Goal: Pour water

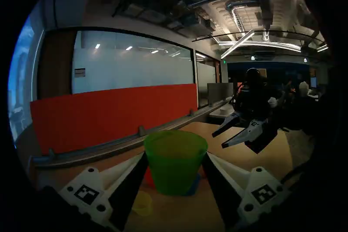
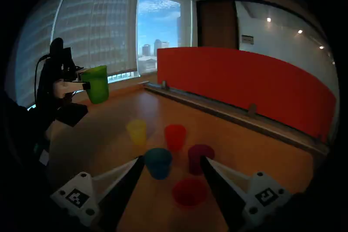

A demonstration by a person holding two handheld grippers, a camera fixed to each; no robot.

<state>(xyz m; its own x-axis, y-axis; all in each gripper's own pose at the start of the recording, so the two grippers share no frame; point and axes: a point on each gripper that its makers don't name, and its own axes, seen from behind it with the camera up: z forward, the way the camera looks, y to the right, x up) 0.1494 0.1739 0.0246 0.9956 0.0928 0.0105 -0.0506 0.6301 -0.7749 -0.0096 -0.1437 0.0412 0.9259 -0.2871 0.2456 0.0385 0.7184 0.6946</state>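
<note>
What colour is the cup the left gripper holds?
Green cup, clearest in the left gripper view.

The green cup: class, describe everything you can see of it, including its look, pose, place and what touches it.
The green cup looks like translucent plastic. It is tapered, wider at its open rim than at its base, and has no handle or lid. It stands upright, clamped on both sides by the left hand-held gripper, which holds it in the air above the wooden table. Nothing else touches it. Whether it holds water cannot be told.
</note>
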